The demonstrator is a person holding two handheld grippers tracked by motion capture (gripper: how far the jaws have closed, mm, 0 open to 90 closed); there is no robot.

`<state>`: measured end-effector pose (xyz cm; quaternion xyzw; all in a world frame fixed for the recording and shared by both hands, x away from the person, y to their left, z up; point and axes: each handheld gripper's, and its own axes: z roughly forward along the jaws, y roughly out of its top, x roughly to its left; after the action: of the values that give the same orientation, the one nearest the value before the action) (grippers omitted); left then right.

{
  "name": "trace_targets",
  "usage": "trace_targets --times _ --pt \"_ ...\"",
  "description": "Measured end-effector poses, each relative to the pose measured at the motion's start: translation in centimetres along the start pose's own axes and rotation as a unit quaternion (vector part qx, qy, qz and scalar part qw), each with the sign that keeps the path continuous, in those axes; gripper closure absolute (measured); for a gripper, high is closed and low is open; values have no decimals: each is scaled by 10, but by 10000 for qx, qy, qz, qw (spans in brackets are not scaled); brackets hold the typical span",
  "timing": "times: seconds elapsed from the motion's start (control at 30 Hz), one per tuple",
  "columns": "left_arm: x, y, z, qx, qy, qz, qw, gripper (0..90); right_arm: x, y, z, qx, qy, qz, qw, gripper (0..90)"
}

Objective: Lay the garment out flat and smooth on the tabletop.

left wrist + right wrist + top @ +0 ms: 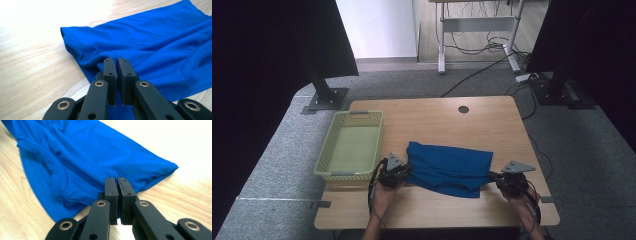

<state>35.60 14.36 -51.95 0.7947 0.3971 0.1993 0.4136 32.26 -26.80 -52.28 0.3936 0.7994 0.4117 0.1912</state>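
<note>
Centrally on the tabletop (432,117) lies a blue garment (448,170), partly folded, with a pale green basket (331,159) empty just beside it on the left. Left claw (405,171) is closed on the garment's left edge; the left gripper view shows its jaws pinched together with a ridge of blue fabric (150,47) gathered at the tips (115,61). Right claw (493,176) is likewise clamped on the right edge, its jaws together on a small pleat of cloth (95,157) near the corner (116,180). Judged step: raising or folding the garment by both ends. To do this well, lift both hands together and level, keep light tension across the cloth so the middle does not sag or drag, and check that each pinch holds all layers. A shallow bite at either tip could slip free.
</note>
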Motion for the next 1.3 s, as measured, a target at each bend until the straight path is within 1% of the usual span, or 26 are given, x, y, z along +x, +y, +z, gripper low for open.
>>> trace_targets --times 0.07,0.1,0.17,0.2,0.27,0.33,0.4,0.47,0.5,0.53,0.57,0.63,0.67,0.7,0.73,0.77,0.8,0.83,0.87,0.93,1.0,1.07,1.1,1.17,1.3 --pt "1 -2 4 202 -40 -66 9998 822 -2 0 3 33 -29 17 10000 862" --pt "1 -4 5 220 -27 -70 9997 804 -2 0 4 44 -41 22 10000 862" --pt "1 -8 4 280 -101 -119 9995 773 -2 -1 4 30 -31 19 10000 862" --pt "0 -9 4 289 -124 -100 9995 744 -2 -1 4 31 -31 14 10000 861" --pt "-1 -11 4 338 -127 -22 9993 733 -2 -2 5 51 -30 27 10000 860" --pt "-2 -11 5 333 -110 74 9994 733 -3 -4 5 72 -29 29 10000 859" --pt "-3 -10 5 337 -119 136 9993 779 -2 -5 5 73 -20 28 10000 860" --pt "-5 -7 4 313 -144 200 9992 800 -1 -5 4 53 -2 25 10000 860" --pt "-6 -6 3 304 -123 235 9992 814 0 -6 3 47 4 31 10000 859" --pt "-6 -5 3 301 -109 240 9992 814 0 -6 2 38 5 26 10000 860" --pt "-5 -4 3 283 -136 199 9993 809 -1 -6 1 28 8 31 10000 860" --pt "-3 -5 5 279 -256 121 9992 724 -1 -6 0 9 13 55 10000 860" --pt "-3 -6 8 319 -238 140 9991 686 -1 -7 0 5 19 68 10000 860" --pt "-4 -8 11 379 -225 177 9989 667 -2 -7 1 18 25 72 10000 860" --pt "-4 -9 13 431 -212 207 9986 672 -2 -8 1 29 31 79 10000 860" --pt "-4 -10 14 442 -157 238 9986 721 -2 -8 1 36 37 87 9999 860" --pt "-4 -10 13 416 -140 225 9988 779 -2 -9 1 38 42 94 9999 860" --pt "-3 -9 12 368 -166 187 9990 828 -2 -9 1 34 42 90 9999 860" --pt "-2 -7 10 279 -162 151 9994 857 -2 -9 0 18 39 89 10000 861" --pt "-1 -1 5 102 -144 134 9998 873 -2 -7 -2 -30 12 72 10000 861" --pt "1 5 0 -86 -83 127 9998 873 -3 -4 -5 -103 -30 61 9999 861" --pt "3 10 -2 -193 -7 101 9998 873 -5 -1 -7 -180 -76 79 9998 861" --pt "4 11 -1 -205 15 80 9998 873 -6 1 -7 -206 -96 87 9997 861" --pt "6 9 4 -152 71 91 9998 872 -7 3 -4 -204 -140 101 9996 861" --pt "12 -3 23 130 89 -21 9999 873 -8 -2 12 -7 -115 164 9998 861"
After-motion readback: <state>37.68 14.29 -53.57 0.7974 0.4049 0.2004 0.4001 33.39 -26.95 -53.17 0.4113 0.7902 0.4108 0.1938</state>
